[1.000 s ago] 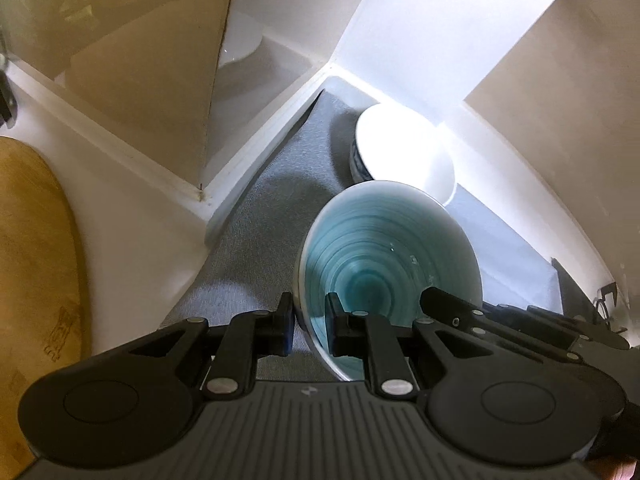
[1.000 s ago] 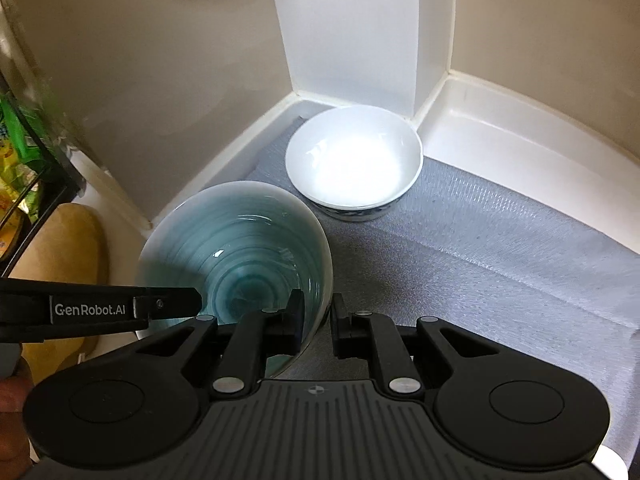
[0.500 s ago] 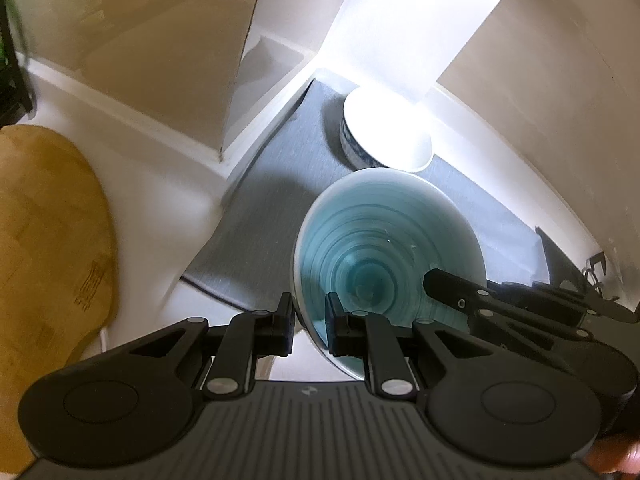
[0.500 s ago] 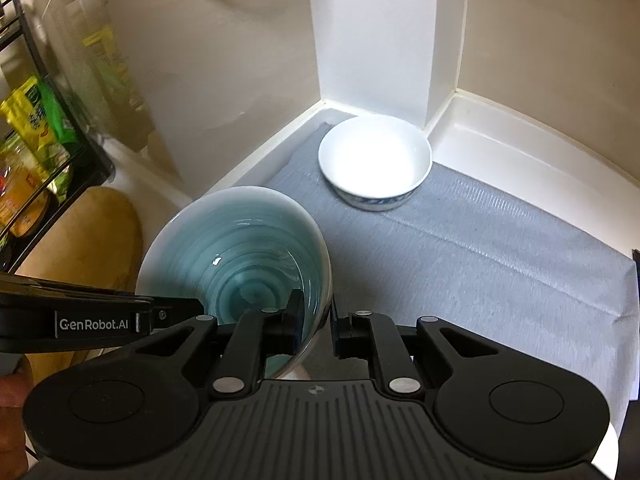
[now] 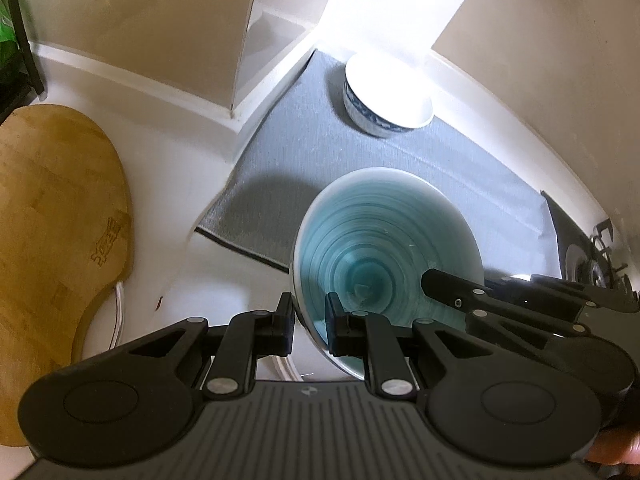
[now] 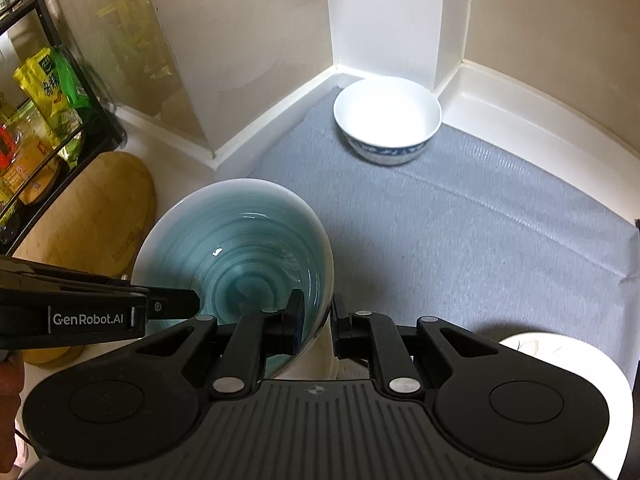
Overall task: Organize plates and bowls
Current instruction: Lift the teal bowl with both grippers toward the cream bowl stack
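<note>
A teal bowl (image 5: 384, 248) with a pale rim is held in the air between both grippers, above the near edge of a grey mat (image 5: 320, 148). My left gripper (image 5: 308, 320) is shut on its left rim. My right gripper (image 6: 316, 320) is shut on its right rim; the bowl also shows in the right wrist view (image 6: 240, 248). A white bowl with a blue pattern (image 6: 387, 124) stands on the mat (image 6: 480, 220) in the far corner; it also shows in the left wrist view (image 5: 386, 100).
A wooden cutting board (image 5: 52, 216) lies on the white counter at the left. A black wire rack with packets (image 6: 36, 92) stands further left. A white dish (image 6: 560, 356) sits near the right gripper. A black stove edge (image 5: 592, 248) is at the right.
Both grippers have drawn back and up with the teal bowl, away from the white bowl in the corner. More of the mat and counter shows now.
</note>
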The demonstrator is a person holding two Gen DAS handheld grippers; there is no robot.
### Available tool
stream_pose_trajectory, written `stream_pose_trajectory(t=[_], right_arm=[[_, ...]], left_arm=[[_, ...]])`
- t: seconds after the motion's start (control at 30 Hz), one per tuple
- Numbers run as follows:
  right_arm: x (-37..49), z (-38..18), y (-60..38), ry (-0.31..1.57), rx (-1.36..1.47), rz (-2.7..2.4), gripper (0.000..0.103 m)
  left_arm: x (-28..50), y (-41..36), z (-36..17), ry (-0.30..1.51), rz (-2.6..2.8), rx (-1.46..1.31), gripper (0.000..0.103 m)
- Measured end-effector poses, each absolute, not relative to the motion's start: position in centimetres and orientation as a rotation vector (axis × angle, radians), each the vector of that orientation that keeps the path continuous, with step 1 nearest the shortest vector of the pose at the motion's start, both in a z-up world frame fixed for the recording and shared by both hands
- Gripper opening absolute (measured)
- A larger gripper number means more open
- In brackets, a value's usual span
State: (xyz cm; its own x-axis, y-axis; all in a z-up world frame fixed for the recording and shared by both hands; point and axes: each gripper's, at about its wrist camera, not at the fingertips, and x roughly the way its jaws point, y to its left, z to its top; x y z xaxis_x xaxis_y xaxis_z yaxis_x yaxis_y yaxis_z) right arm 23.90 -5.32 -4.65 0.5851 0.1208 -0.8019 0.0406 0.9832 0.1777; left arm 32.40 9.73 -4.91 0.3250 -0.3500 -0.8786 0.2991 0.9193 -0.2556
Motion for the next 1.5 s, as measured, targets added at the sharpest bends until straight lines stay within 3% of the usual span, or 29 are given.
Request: stream_pose_trajectory(t=[1.2, 1.5], right_arm=[[22.8, -7.0, -5.8, 1.019, 0.246, 0.063, 0.014], [22.8, -6.6, -6.0, 0.999, 0.243, 0.059, 0.015]], left_arm=[[31.0, 9.9, -5.8, 1.209, -0.469, -0.03, 0.022], [31.4, 10.9, -4.5, 1.146, -0.449, -0.022, 0.024]])
